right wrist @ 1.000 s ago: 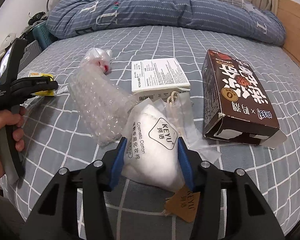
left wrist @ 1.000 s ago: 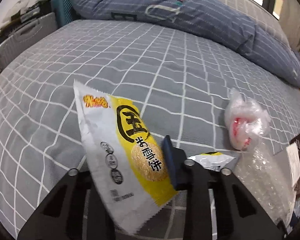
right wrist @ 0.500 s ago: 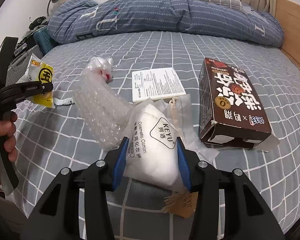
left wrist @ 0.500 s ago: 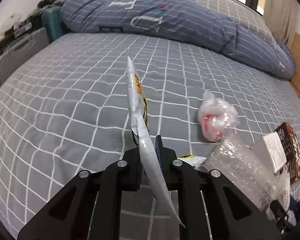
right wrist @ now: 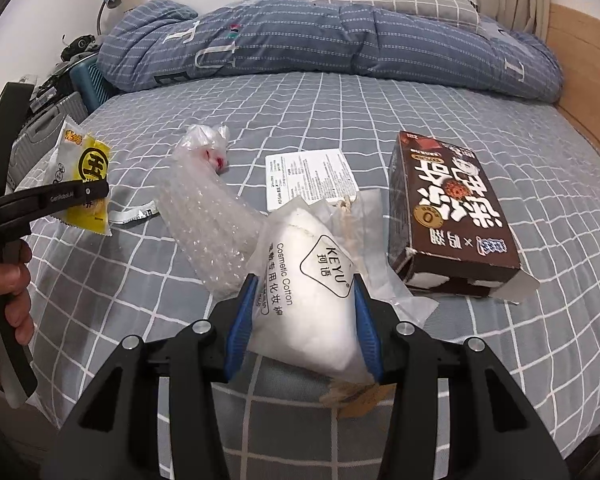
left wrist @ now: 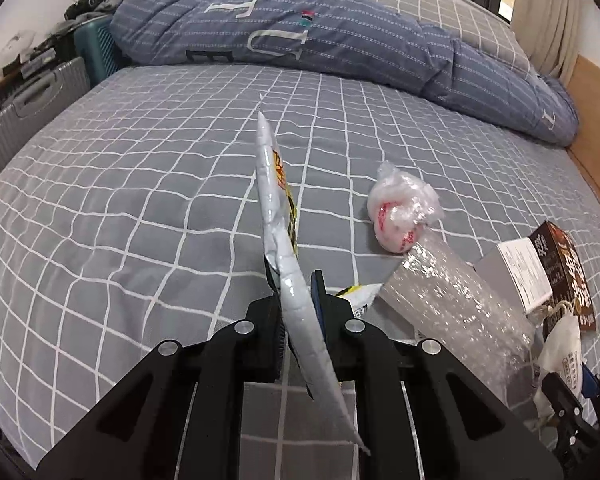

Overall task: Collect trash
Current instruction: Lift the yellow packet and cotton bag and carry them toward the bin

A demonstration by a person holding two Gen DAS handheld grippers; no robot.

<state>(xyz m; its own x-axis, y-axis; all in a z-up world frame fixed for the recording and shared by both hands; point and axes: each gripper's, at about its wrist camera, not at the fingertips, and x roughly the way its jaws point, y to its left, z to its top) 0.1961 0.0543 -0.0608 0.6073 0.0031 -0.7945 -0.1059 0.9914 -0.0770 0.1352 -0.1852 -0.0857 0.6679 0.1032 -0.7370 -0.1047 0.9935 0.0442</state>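
Note:
My left gripper (left wrist: 296, 284) is shut on a yellow and white snack wrapper (left wrist: 278, 216) and holds it edge-on above the bed; the wrapper also shows in the right wrist view (right wrist: 82, 176), clamped in the left gripper (right wrist: 96, 190). My right gripper (right wrist: 304, 300) has its blue pads on both sides of a white cosmetic cotton bag (right wrist: 308, 284) that lies on the bed. Bubble wrap (right wrist: 208, 220), a crumpled plastic bag (right wrist: 206, 148), a white leaflet box (right wrist: 310, 178) and a brown snack box (right wrist: 448, 208) lie on the sheet.
A small torn wrapper strip (right wrist: 134, 214) lies left of the bubble wrap. A blue folded duvet (left wrist: 340, 40) spans the far side of the bed. Suitcases (left wrist: 28, 108) stand beyond the left edge. A wooden bed frame (right wrist: 584, 92) runs along the right.
The left gripper closed on the snack wrapper and lifted it off the bed, turning it edge-on. The right gripper moved slightly forward around the cotton bag.

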